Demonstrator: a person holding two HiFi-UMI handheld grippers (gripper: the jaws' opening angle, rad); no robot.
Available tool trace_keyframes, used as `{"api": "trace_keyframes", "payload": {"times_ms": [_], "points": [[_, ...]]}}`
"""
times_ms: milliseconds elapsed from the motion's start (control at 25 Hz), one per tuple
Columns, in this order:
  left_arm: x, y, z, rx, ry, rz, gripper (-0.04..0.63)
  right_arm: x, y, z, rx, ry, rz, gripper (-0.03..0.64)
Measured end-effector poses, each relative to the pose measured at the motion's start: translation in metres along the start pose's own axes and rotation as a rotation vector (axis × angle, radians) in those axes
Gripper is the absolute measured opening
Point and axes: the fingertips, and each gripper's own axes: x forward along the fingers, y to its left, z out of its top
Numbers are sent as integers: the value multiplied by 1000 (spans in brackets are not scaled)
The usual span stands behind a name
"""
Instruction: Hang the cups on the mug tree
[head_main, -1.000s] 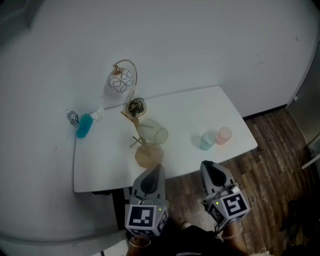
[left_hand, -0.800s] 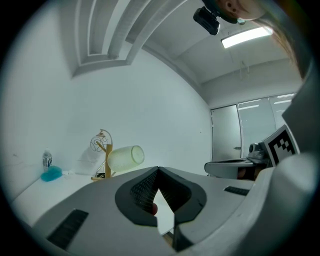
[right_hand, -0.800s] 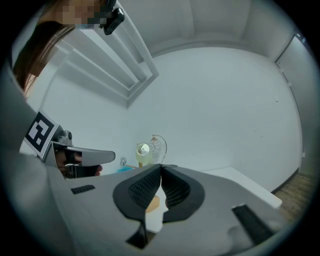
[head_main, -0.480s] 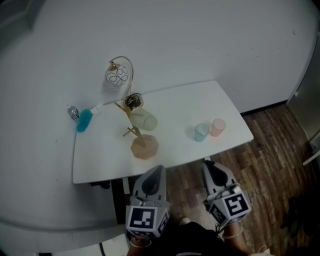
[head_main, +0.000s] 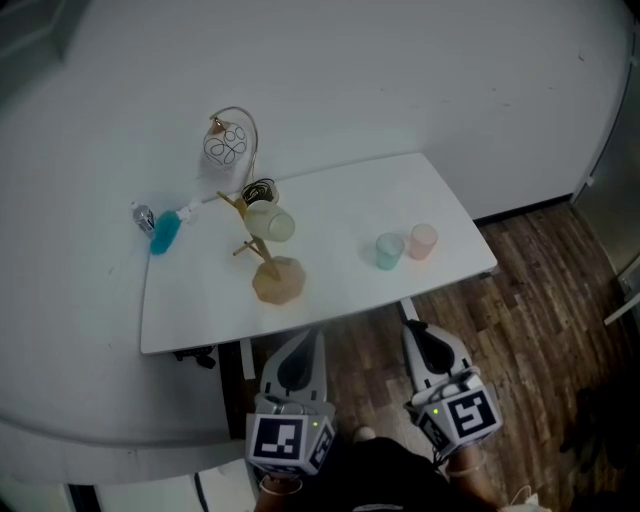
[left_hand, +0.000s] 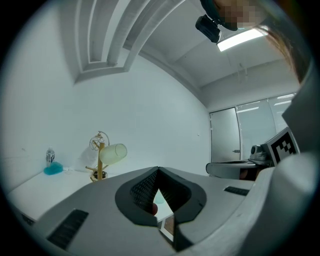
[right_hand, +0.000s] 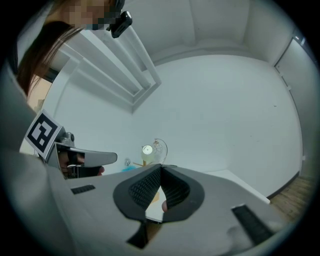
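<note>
The wooden mug tree (head_main: 272, 275) stands on the left half of the white table (head_main: 340, 300), with a pale green cup (head_main: 270, 222) hanging on an upper peg and a dark wire piece (head_main: 258, 190) behind it. A teal cup (head_main: 388, 250) and a pink cup (head_main: 423, 241) stand side by side on the right half. My left gripper (head_main: 305, 342) and right gripper (head_main: 416, 333) are both shut and empty, held level off the table's near edge, above the floor. The left gripper view shows the tree (left_hand: 100, 165) and green cup (left_hand: 114, 152) far ahead, beyond the shut left gripper (left_hand: 158, 172).
A gold wire ornament stand (head_main: 230, 148) and a blue bottle (head_main: 163, 232) sit at the table's back left by the white wall. Dark wooden floor (head_main: 540, 290) lies to the right and under my grippers. The table's near edge (head_main: 300, 332) is just ahead of the fingertips.
Both grippers have drawn back from the table, which now sits farther up in the head view. The cups and the tree have not moved on the table.
</note>
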Motion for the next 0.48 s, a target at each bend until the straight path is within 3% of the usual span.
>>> {"api": "trace_keyframes", "payload": {"times_ms": [480], "points": [[-6, -26, -4, 17, 7, -15, 0, -29, -12, 6, -38, -57, -20, -3]]}}
